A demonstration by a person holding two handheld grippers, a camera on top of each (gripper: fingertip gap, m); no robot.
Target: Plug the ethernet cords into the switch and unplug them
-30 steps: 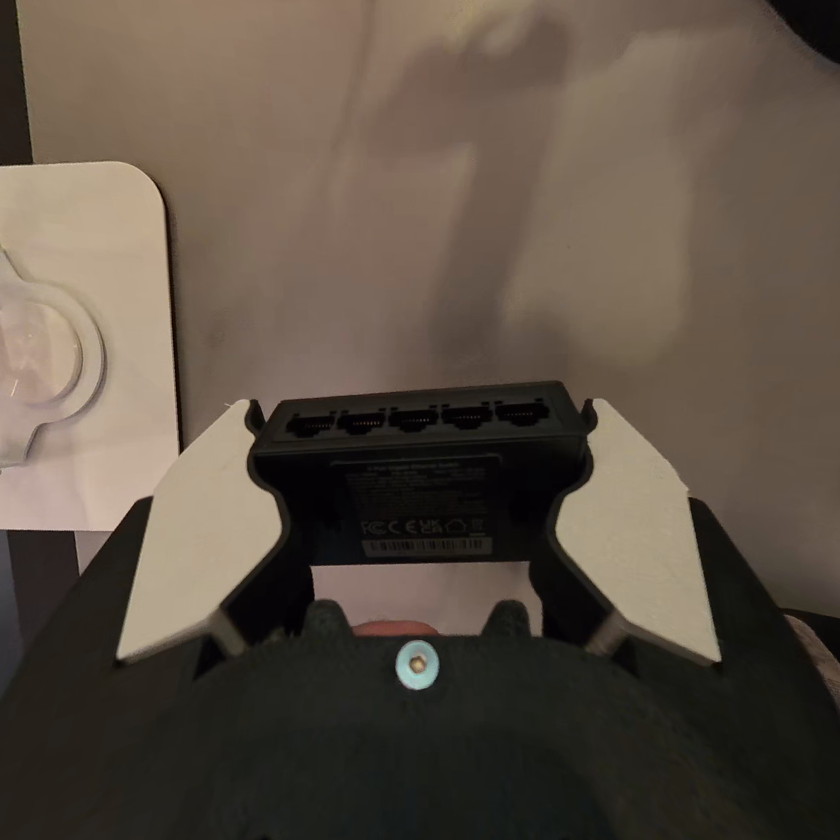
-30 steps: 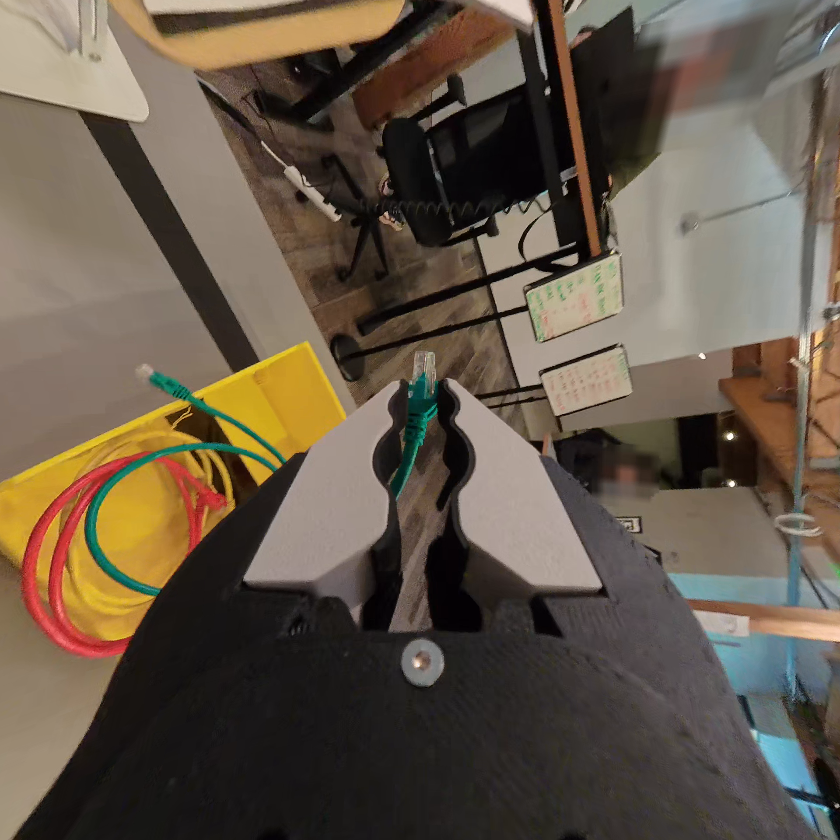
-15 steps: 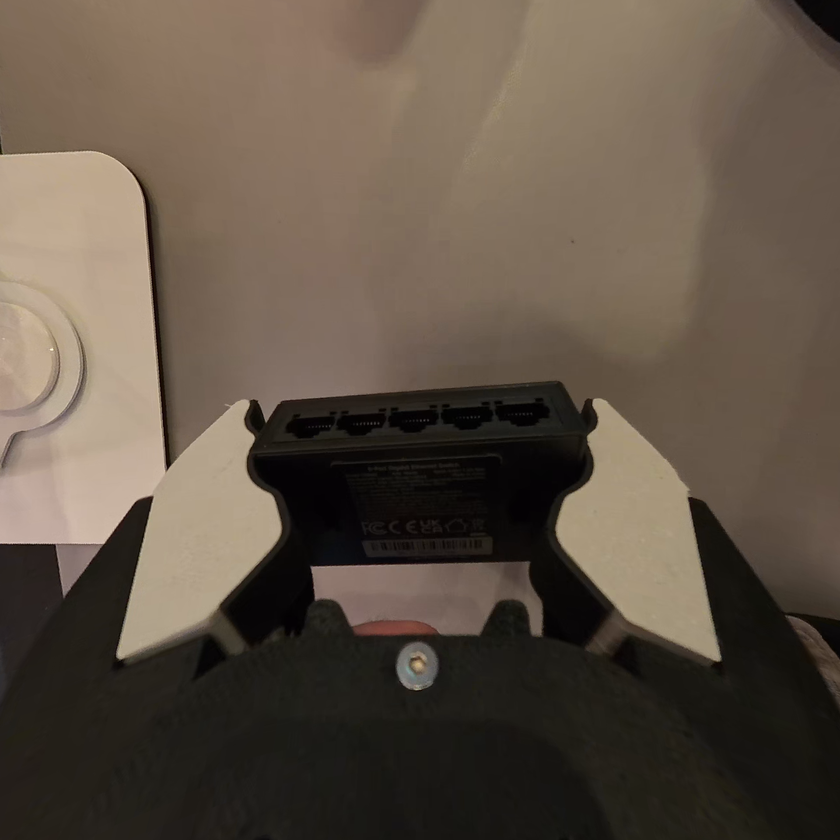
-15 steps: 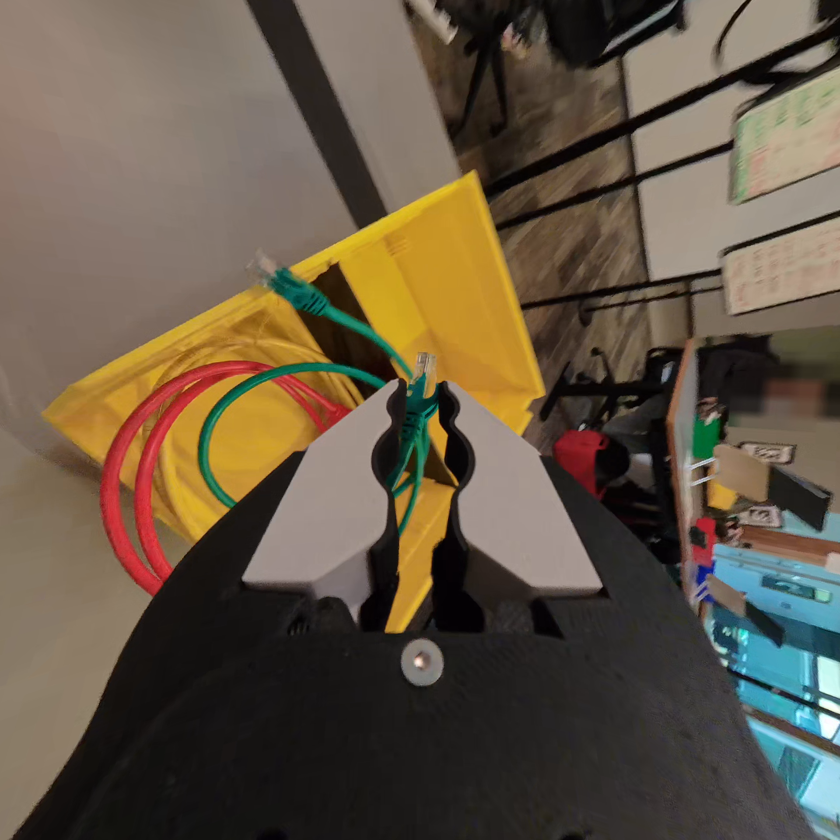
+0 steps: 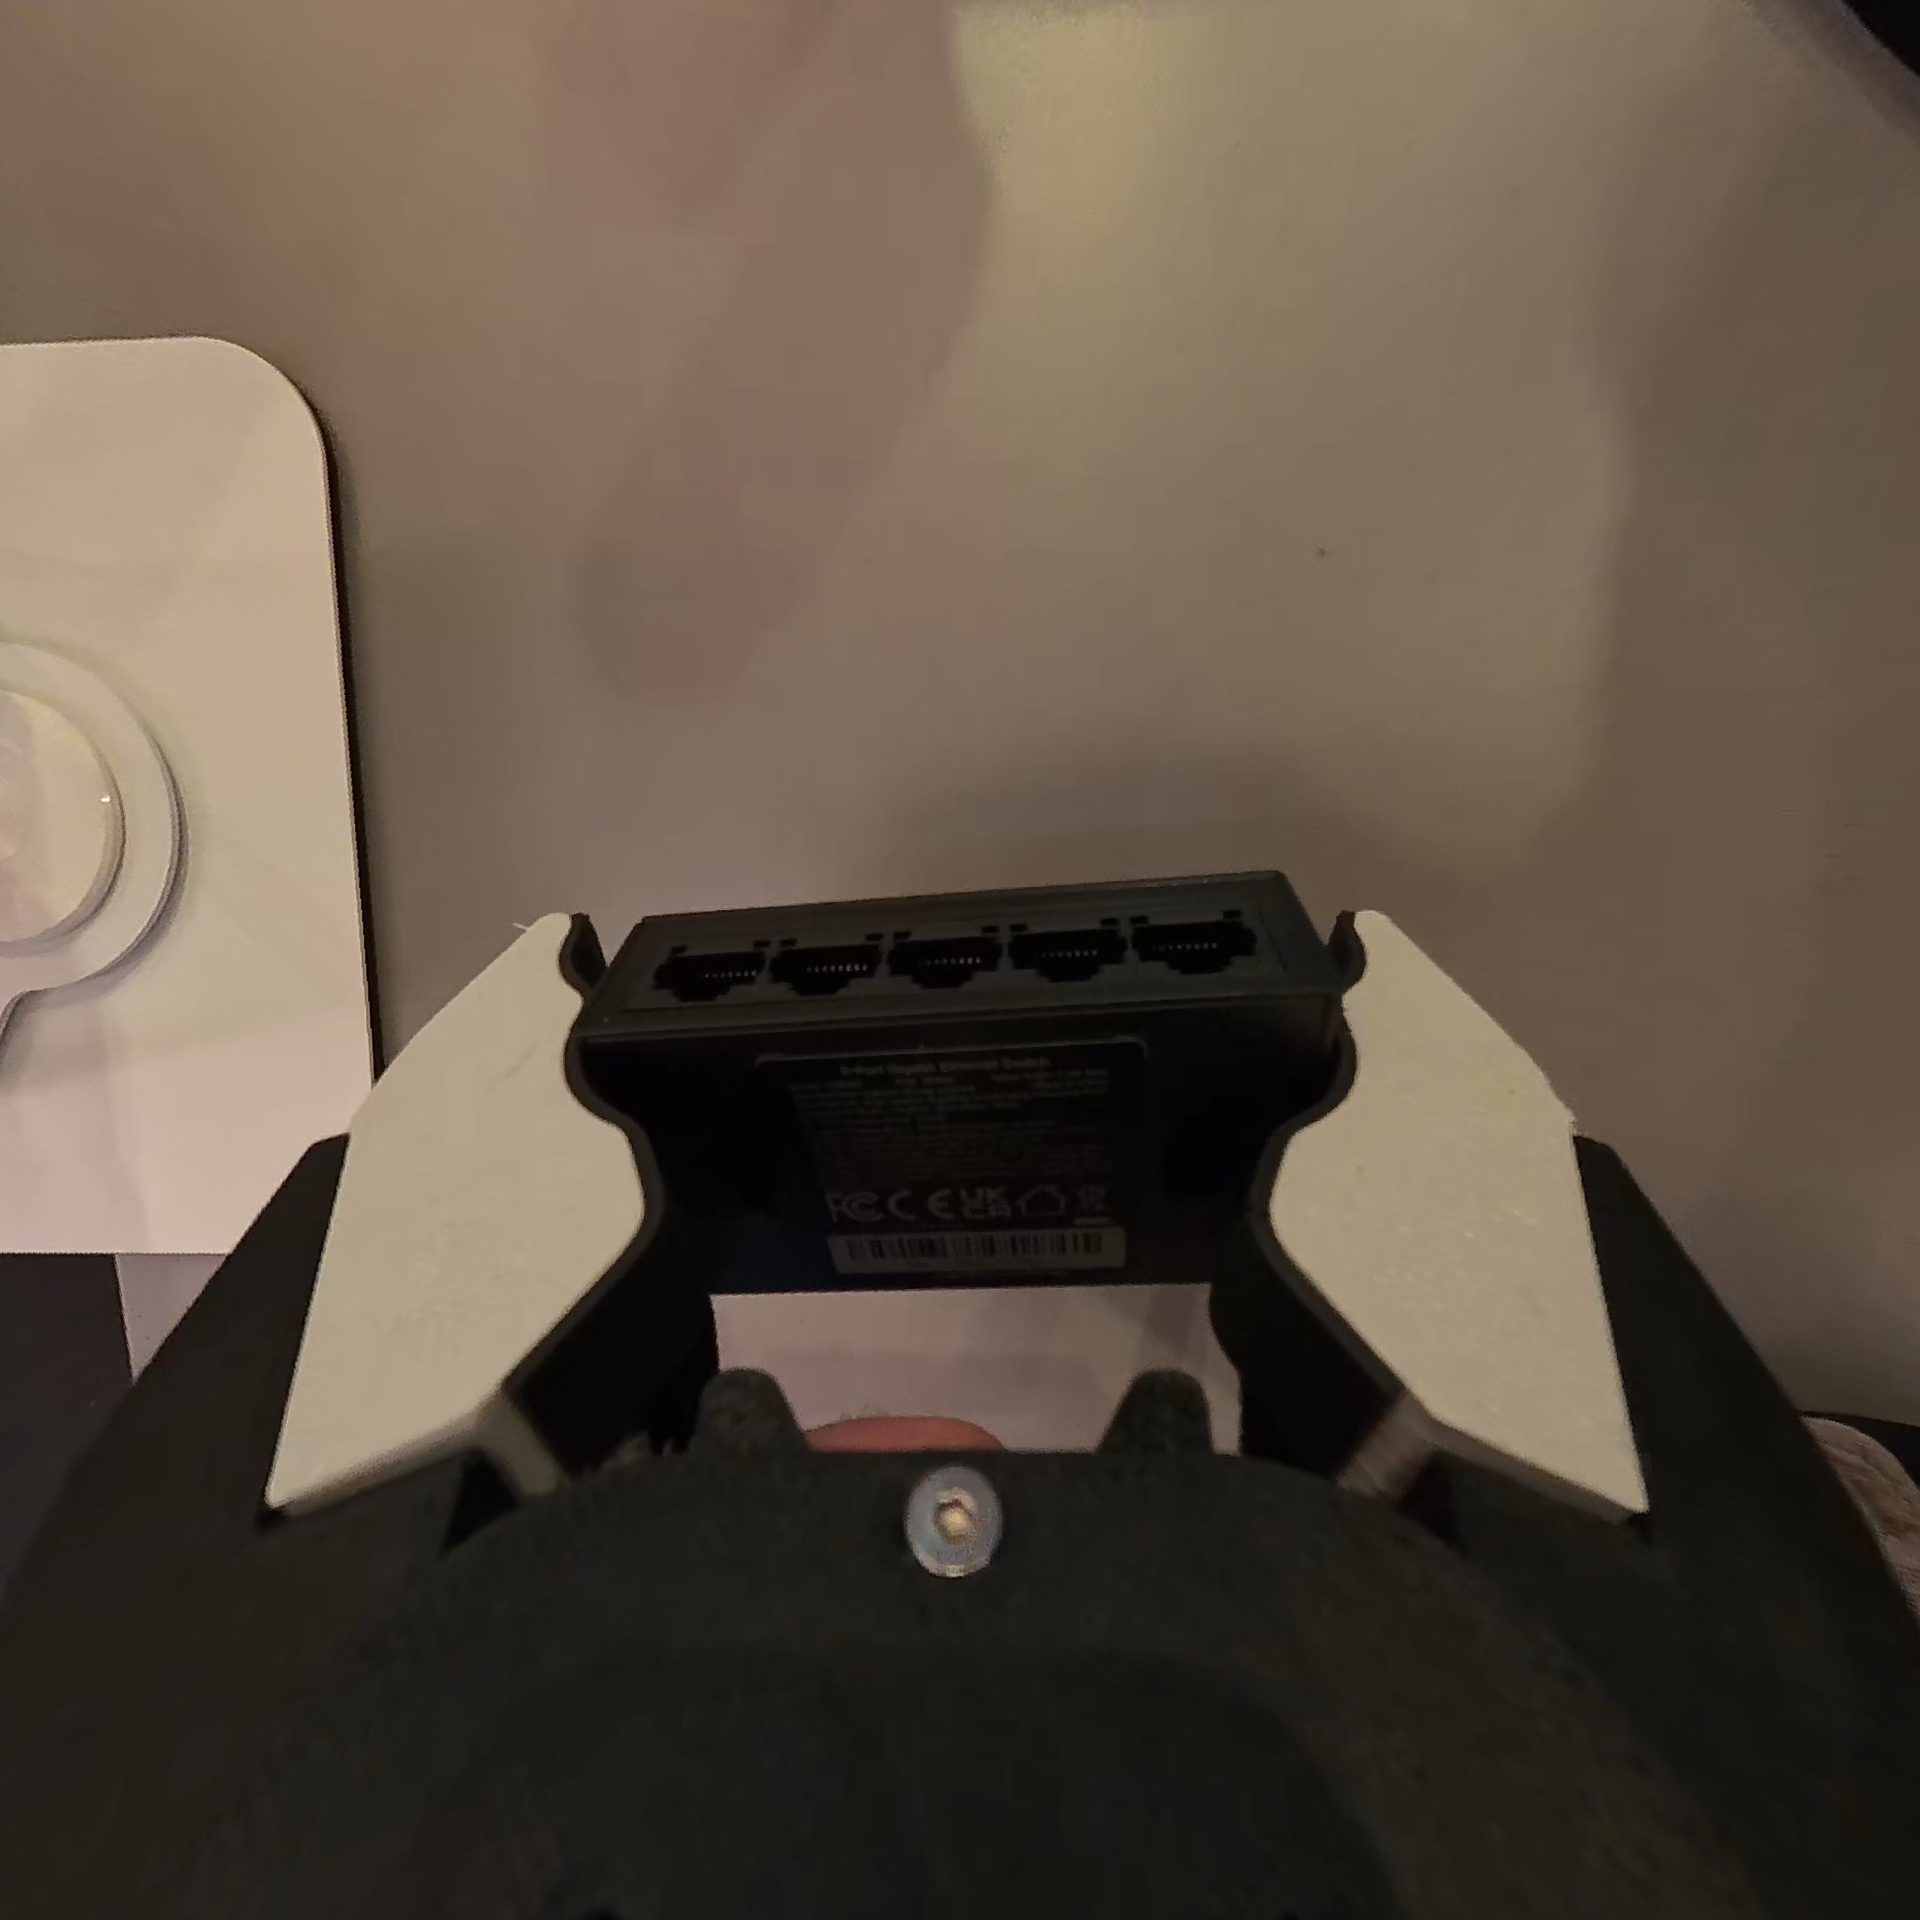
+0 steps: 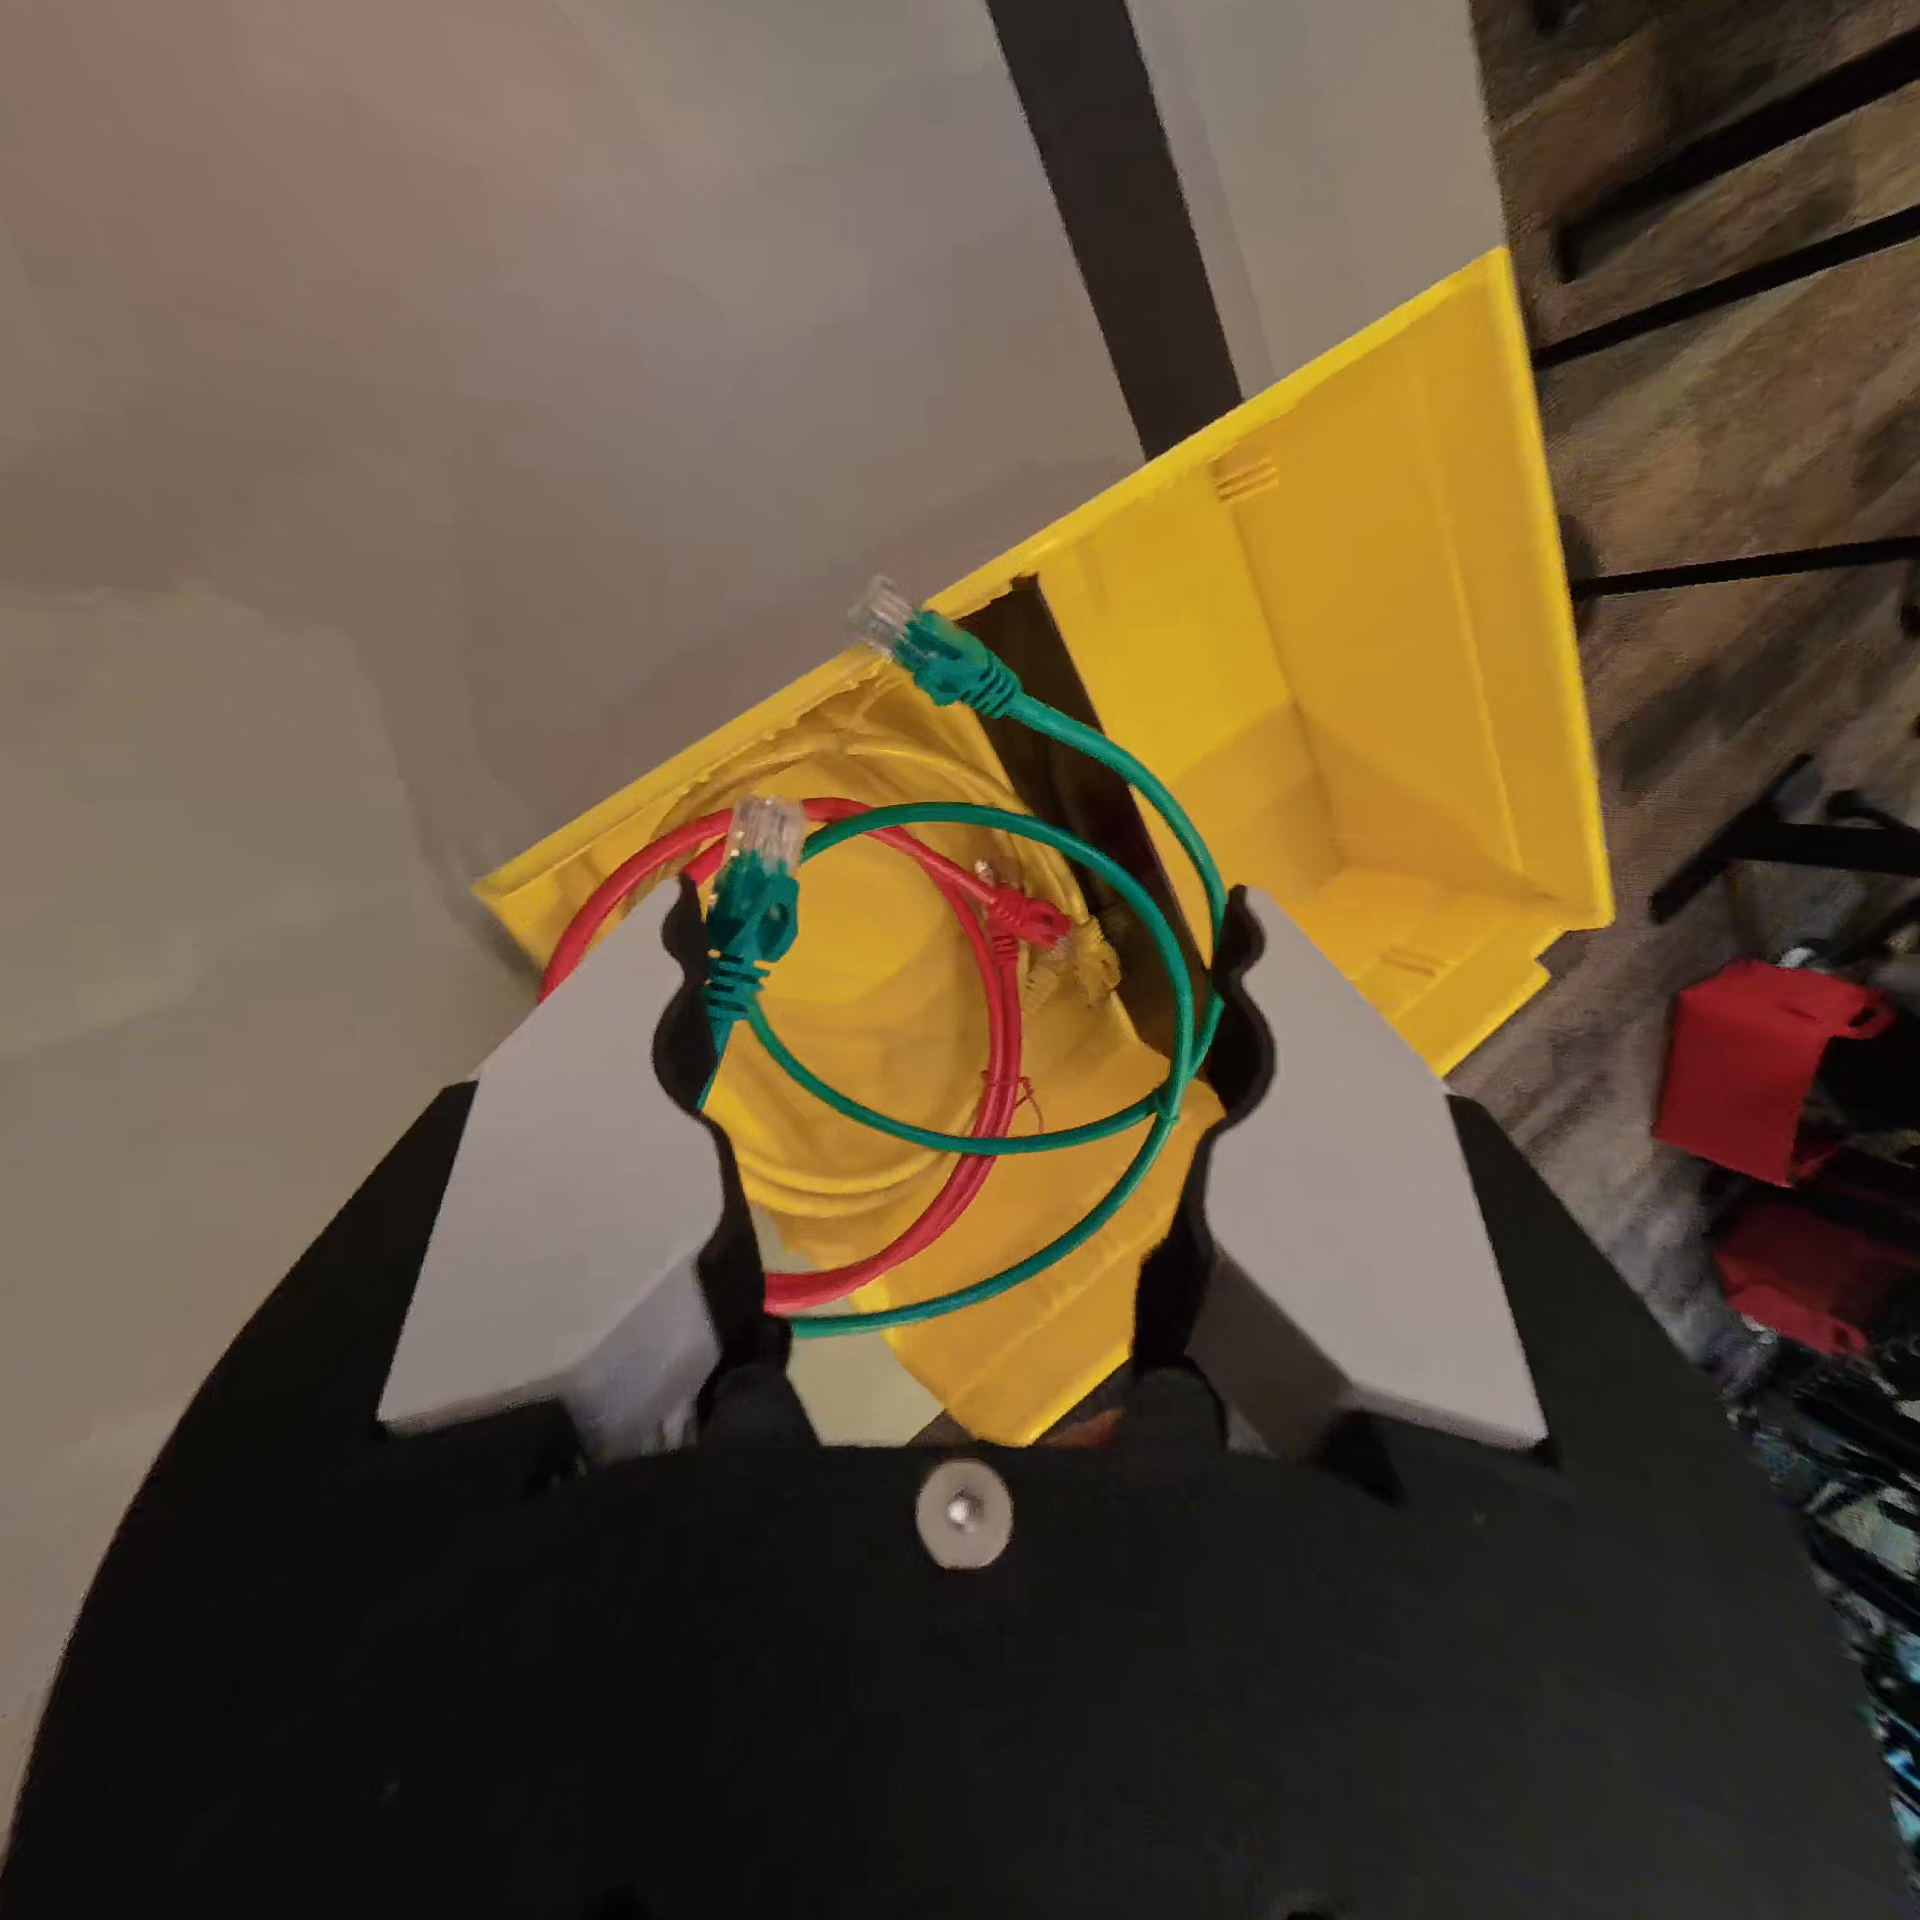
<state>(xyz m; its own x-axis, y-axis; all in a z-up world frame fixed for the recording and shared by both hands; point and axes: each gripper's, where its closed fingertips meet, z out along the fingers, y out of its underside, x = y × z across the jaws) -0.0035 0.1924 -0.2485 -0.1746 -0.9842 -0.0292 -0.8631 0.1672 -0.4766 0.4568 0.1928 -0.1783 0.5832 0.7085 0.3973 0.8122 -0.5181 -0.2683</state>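
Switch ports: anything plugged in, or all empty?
All empty. The black switch, clamped in the left gripper, shows five open sockets in the left wrist view, no cable entering any.

My left view is dim and warm; the black plastic network switch (image 5: 961, 1081) sits in murk, its underside label barely legible, and soft blurred shadows smear across the pale grey tabletop (image 5: 1143, 520). My right view is brighter: the yellow plastic bin (image 6: 1382, 675) glows evenly, without glare. Motion blur streaks the wooden floor (image 6: 1714, 416) at the right edge, where lines bow.
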